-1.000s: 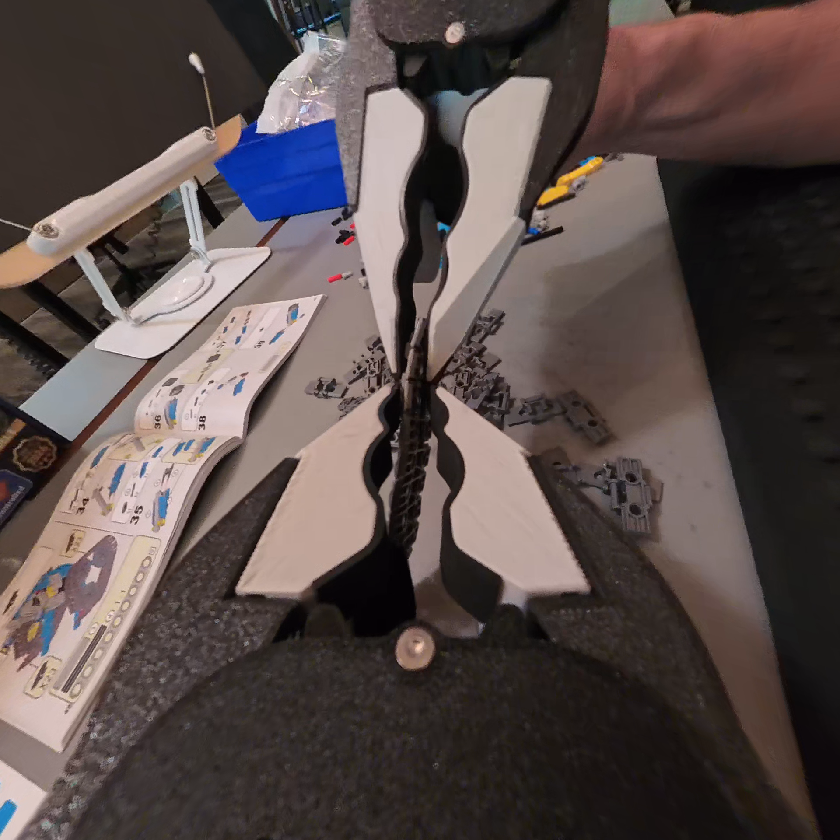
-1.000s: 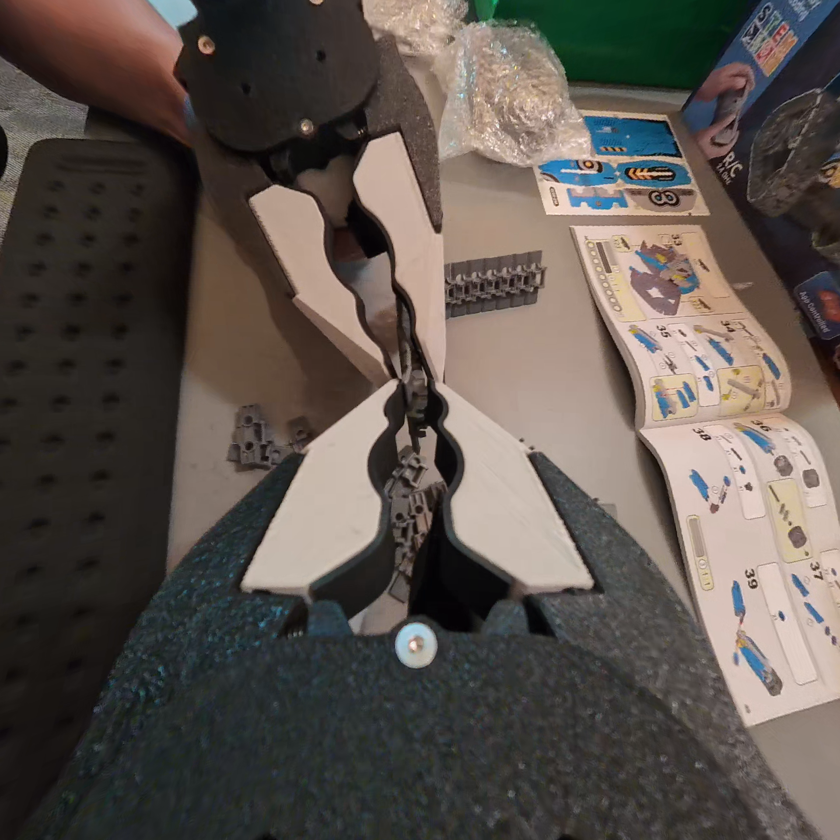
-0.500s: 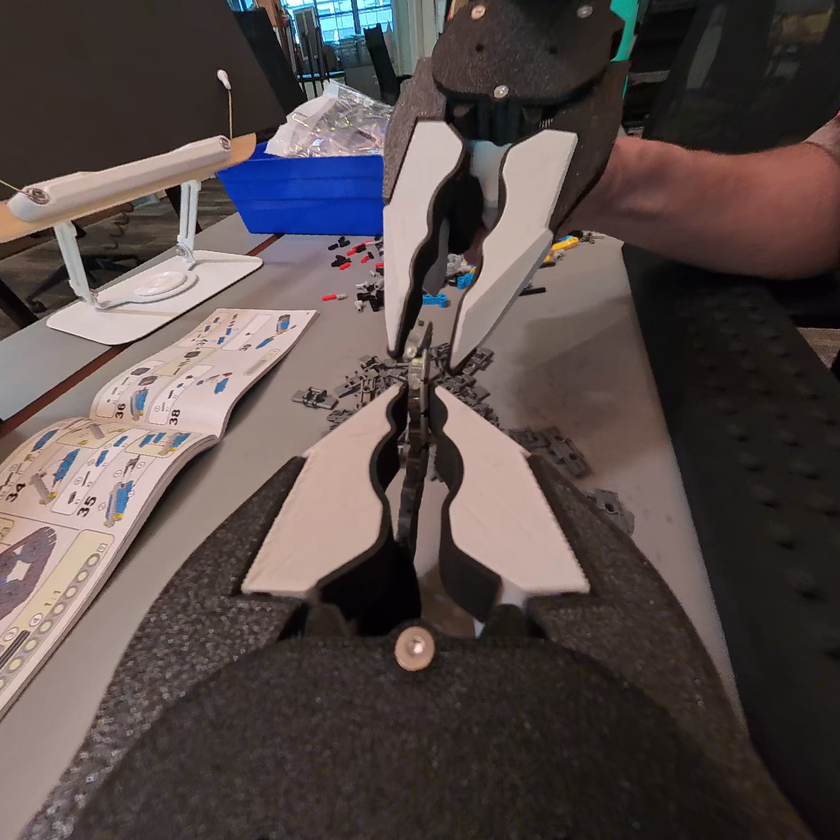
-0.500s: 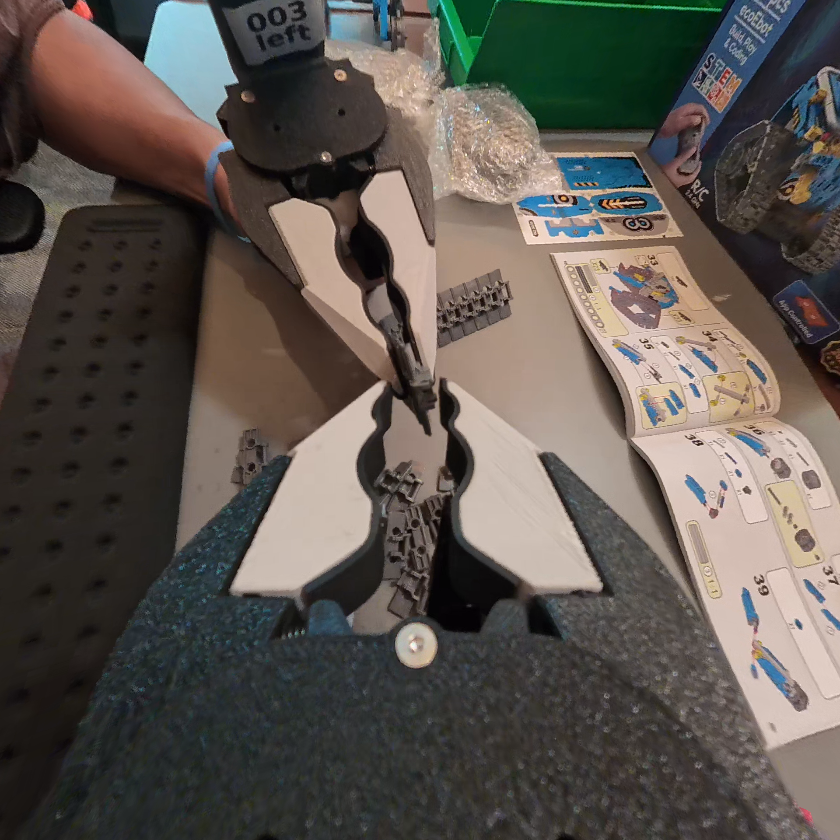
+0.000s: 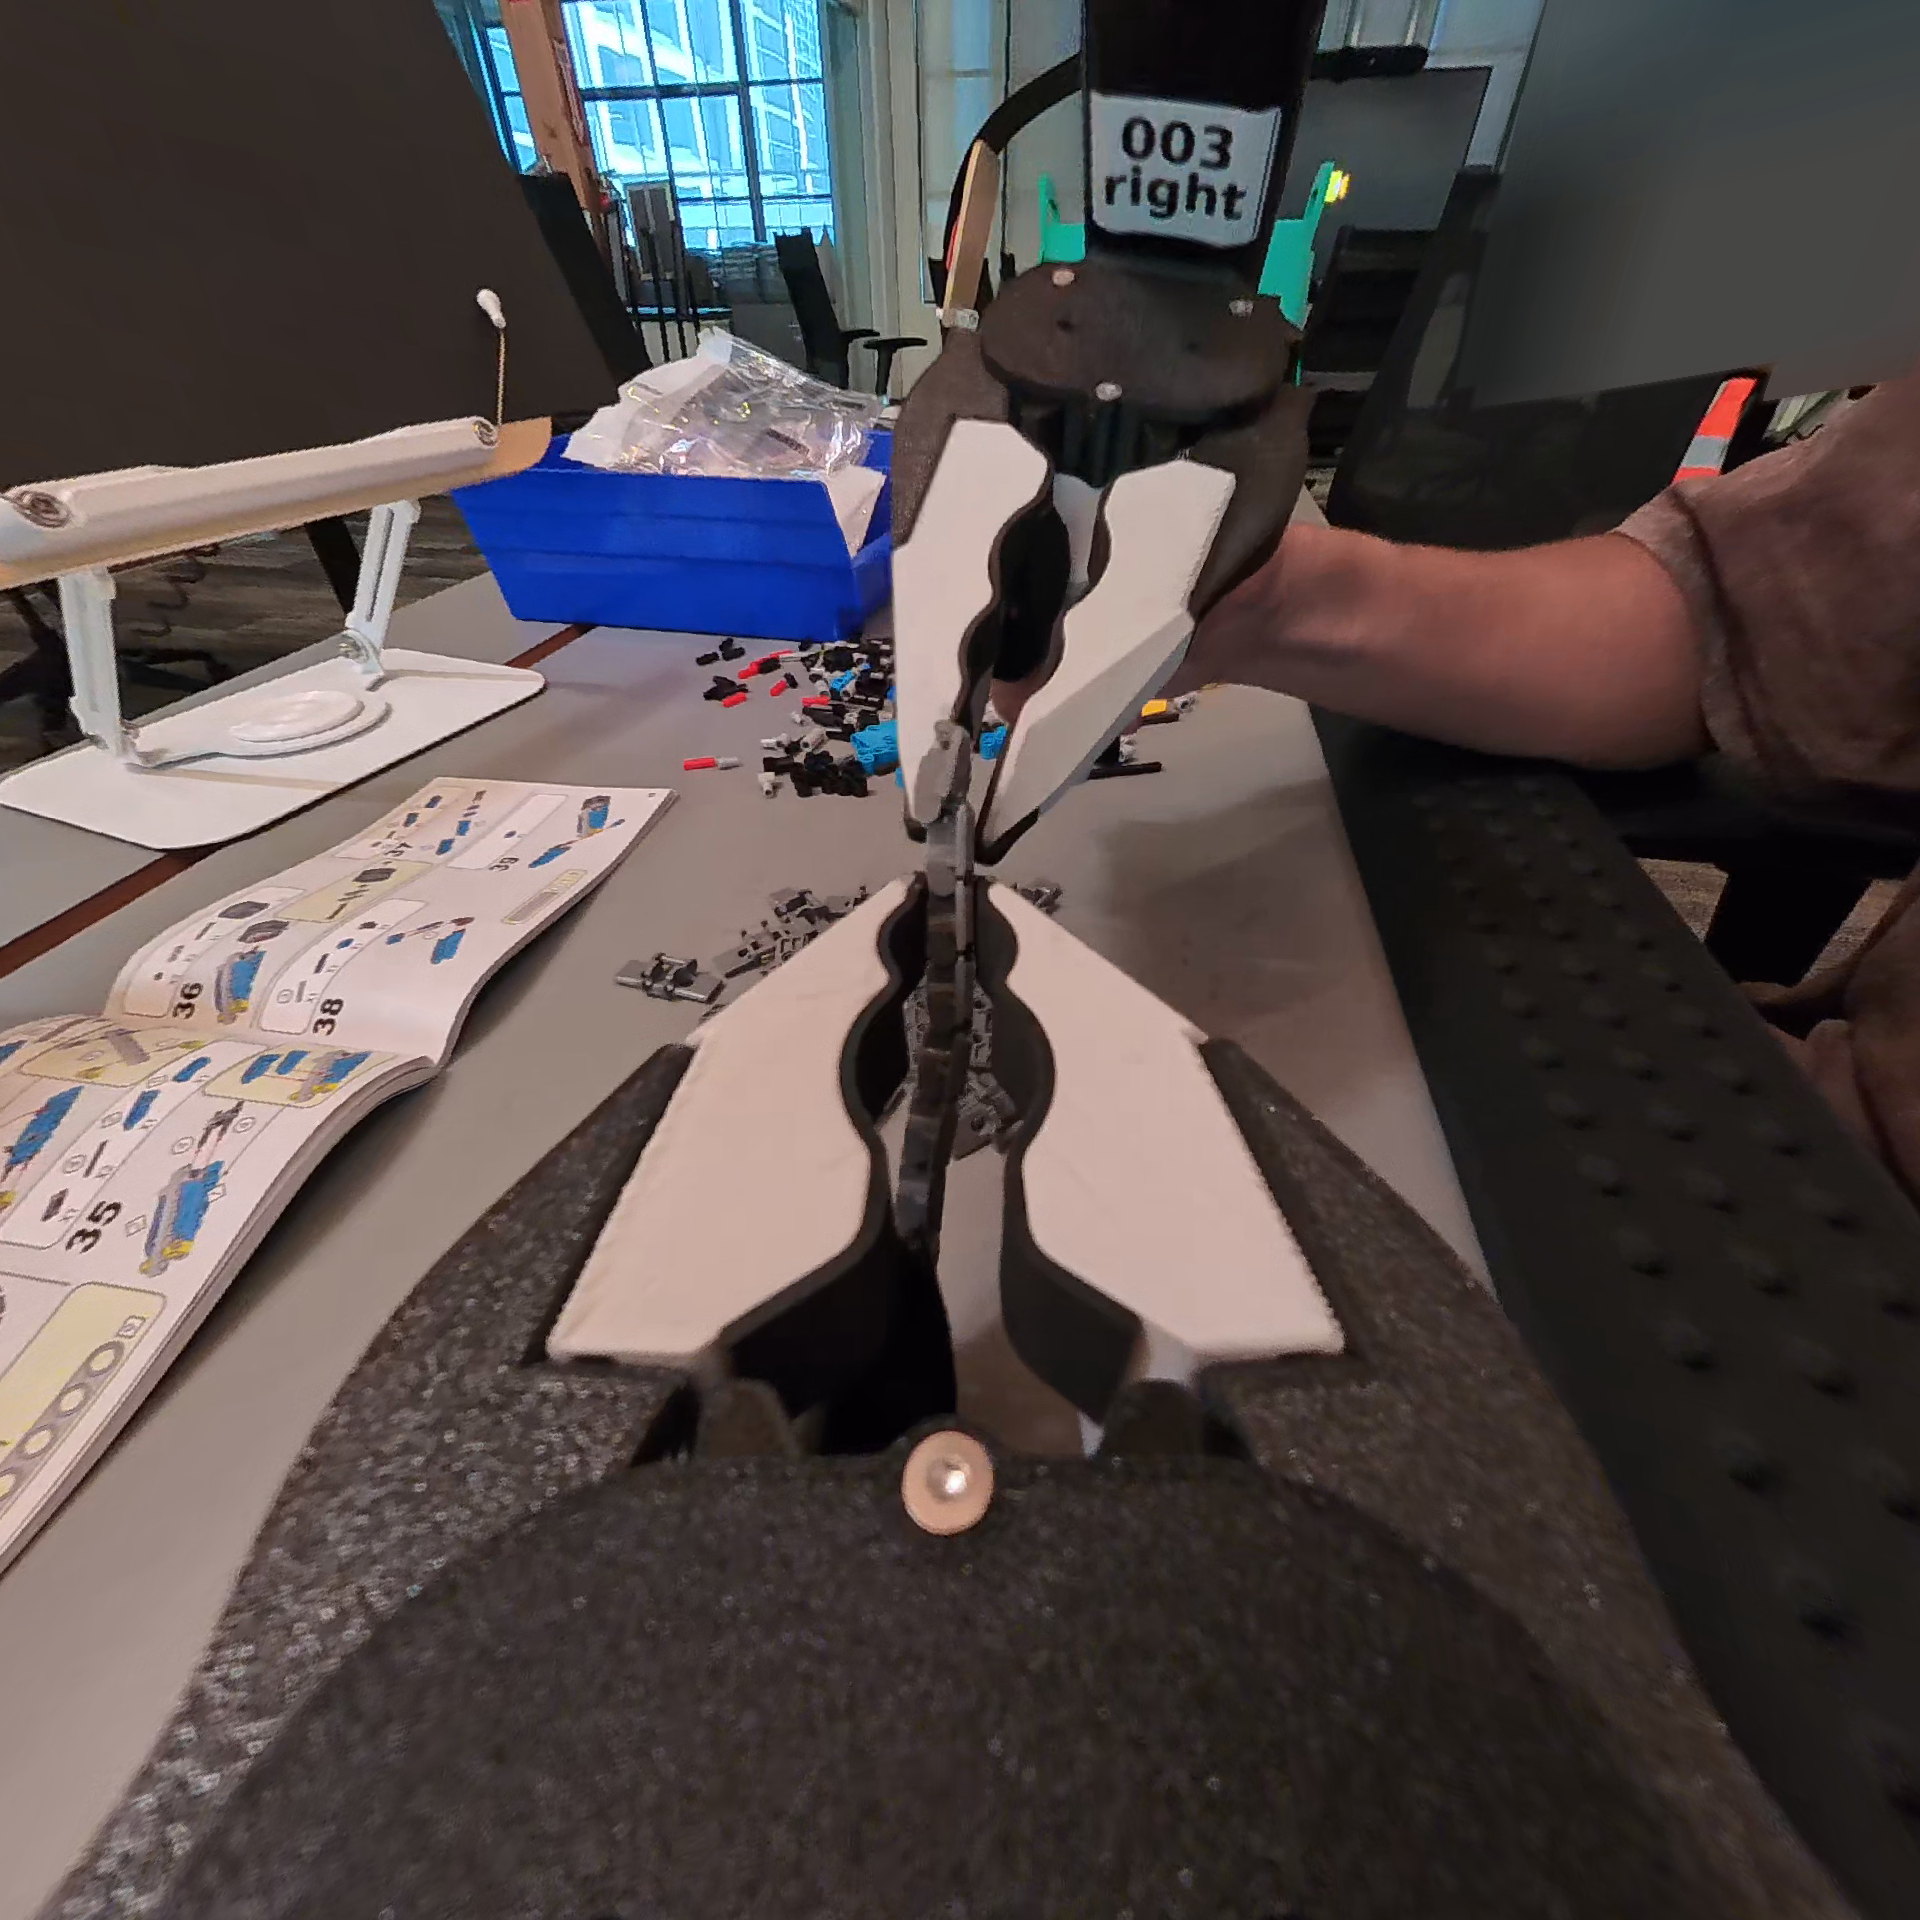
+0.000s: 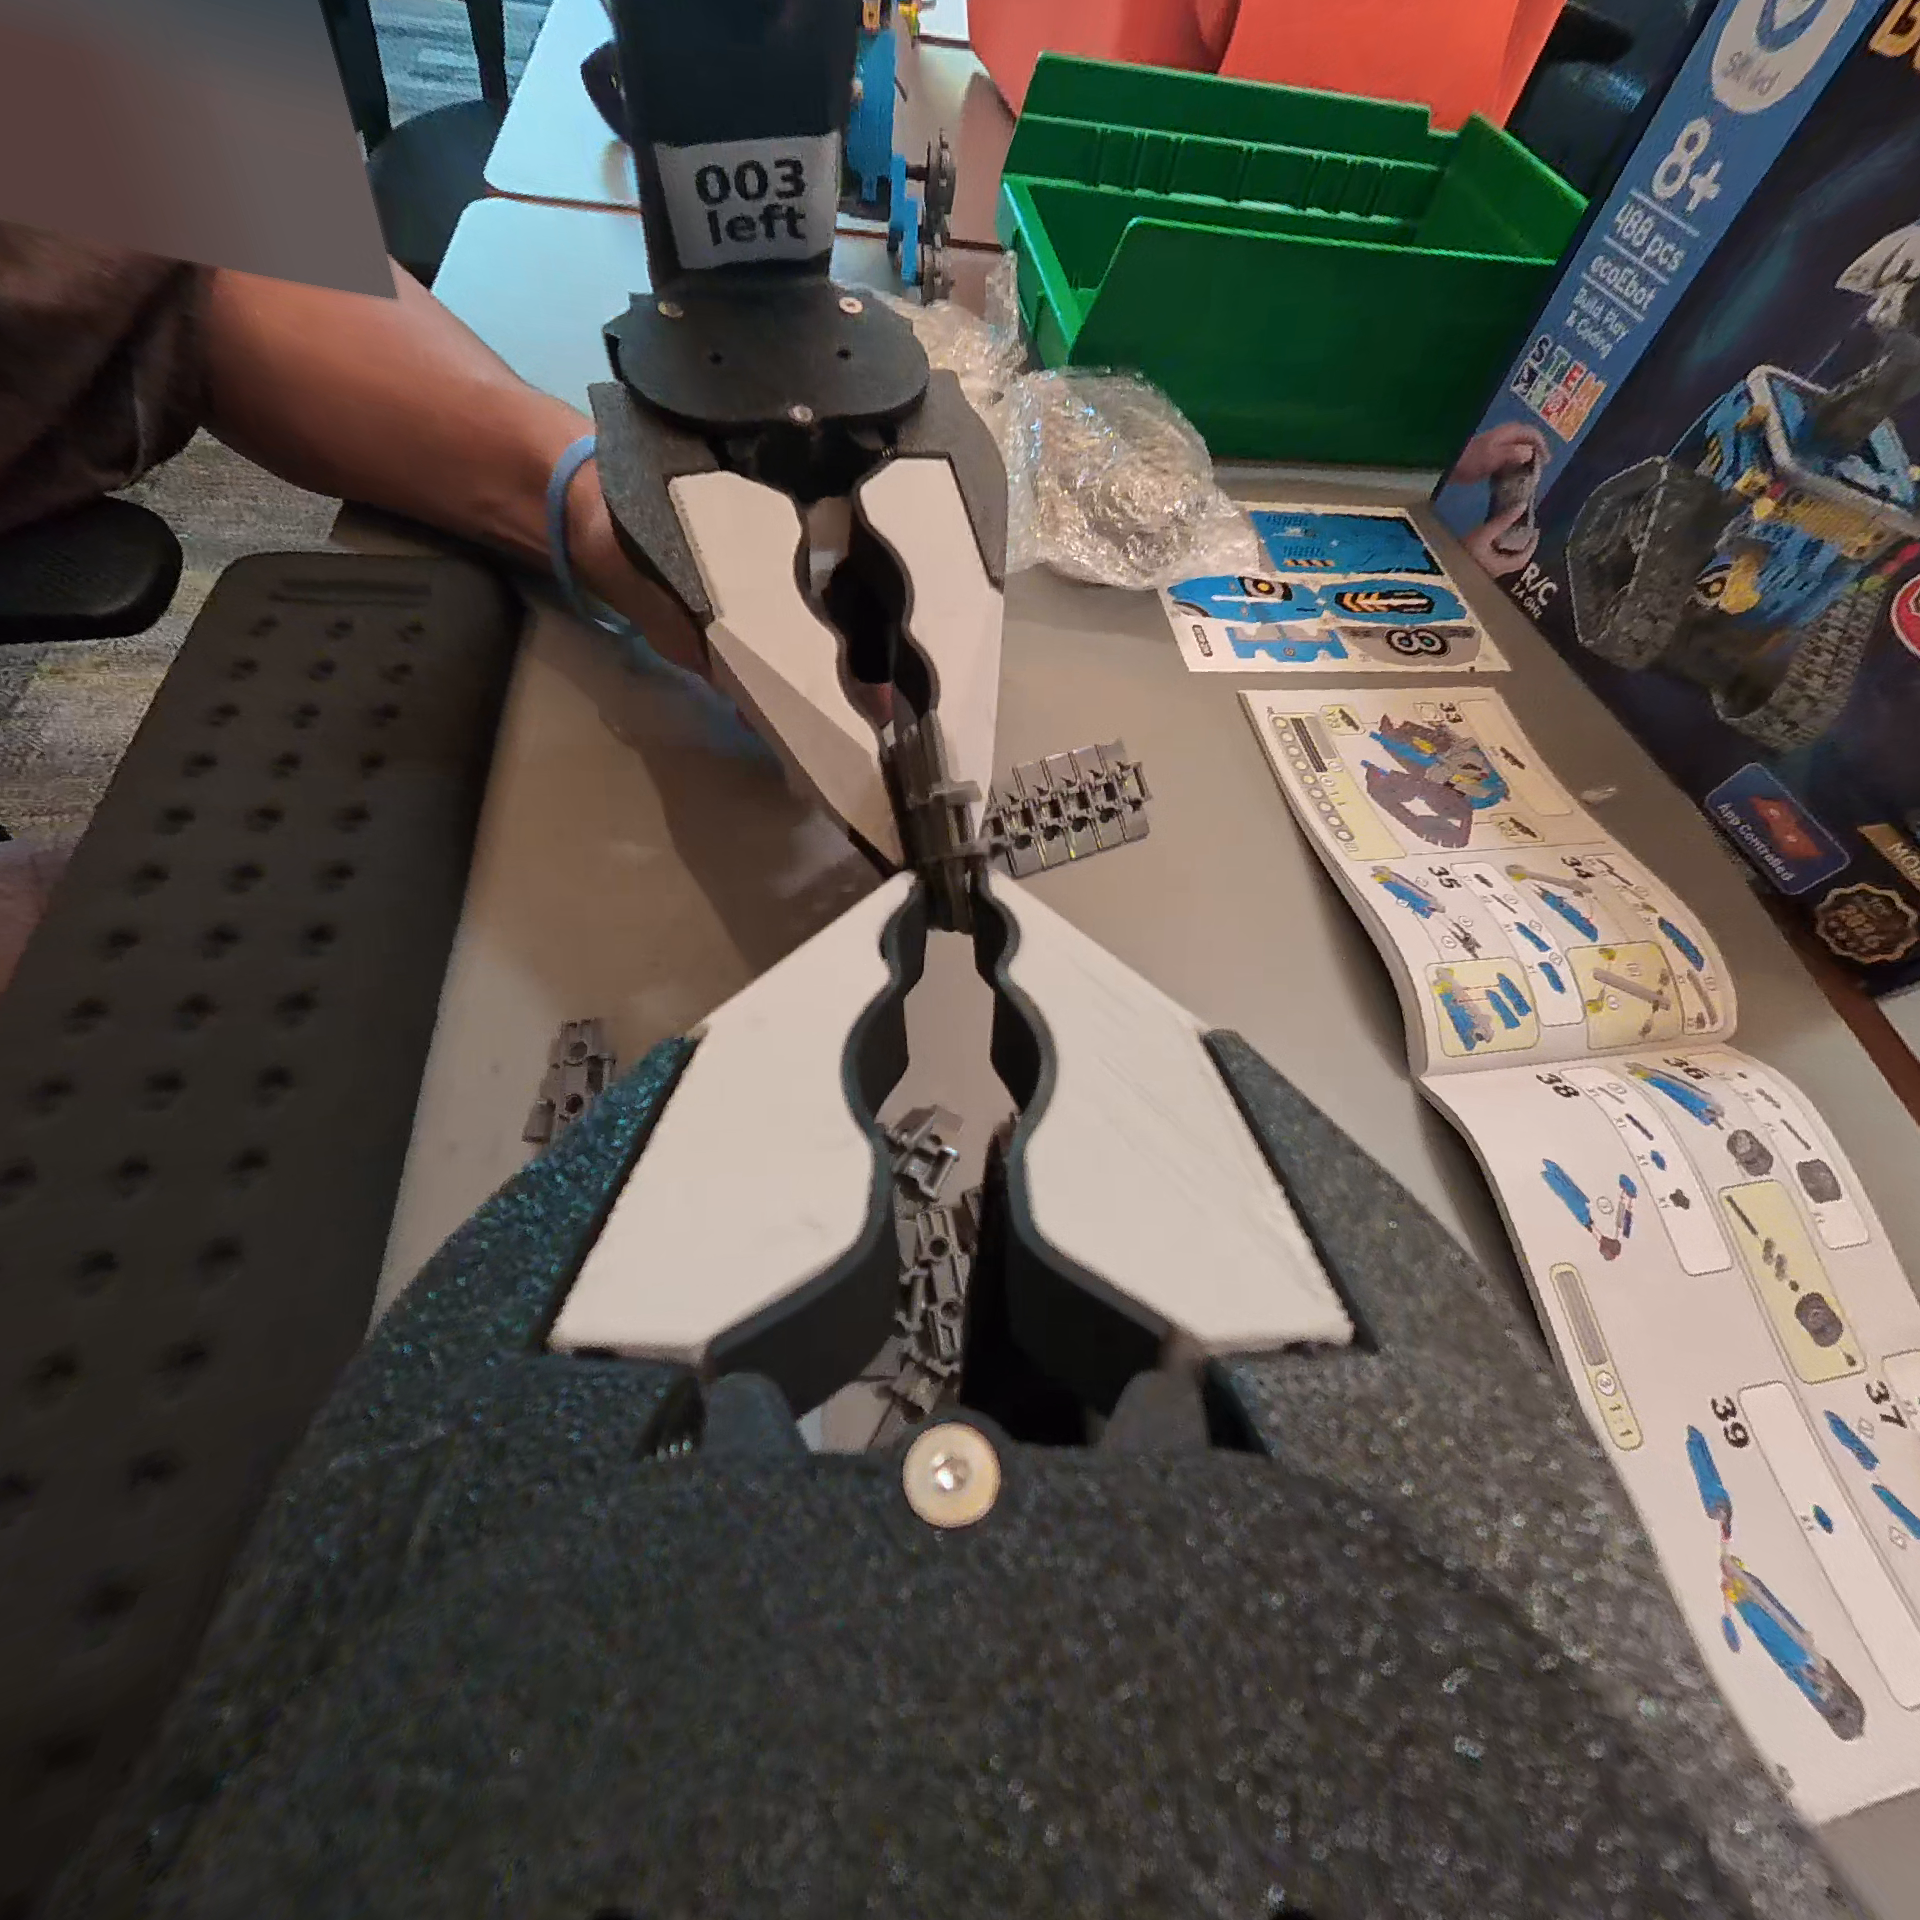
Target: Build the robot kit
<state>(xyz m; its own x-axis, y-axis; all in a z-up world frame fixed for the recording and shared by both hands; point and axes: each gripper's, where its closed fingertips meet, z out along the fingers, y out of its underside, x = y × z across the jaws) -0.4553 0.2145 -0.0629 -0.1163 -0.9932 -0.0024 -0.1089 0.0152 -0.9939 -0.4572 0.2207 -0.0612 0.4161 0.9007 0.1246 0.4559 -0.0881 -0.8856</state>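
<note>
A dark grey chain of track links [image 5: 940, 1049] hung above the grey table [image 5: 540, 1122], pinched edge-on by the left tool [image 5: 943, 896]. Tip to tip with it, the right tool [image 6: 943, 894] was pressed together on a single grey link [image 6: 948, 831] touching the chain's end. Loose grey links [image 5: 764, 940] lay scattered below, a short joined strip [image 6: 1065, 808] just beside, and an open instruction booklet [image 6: 1538, 935] farther out.

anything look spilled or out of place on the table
Nothing damaged. Loose grey track links lie scattered by the left gripper, and small black, red and blue pieces are strewn before the blue bin.
</note>
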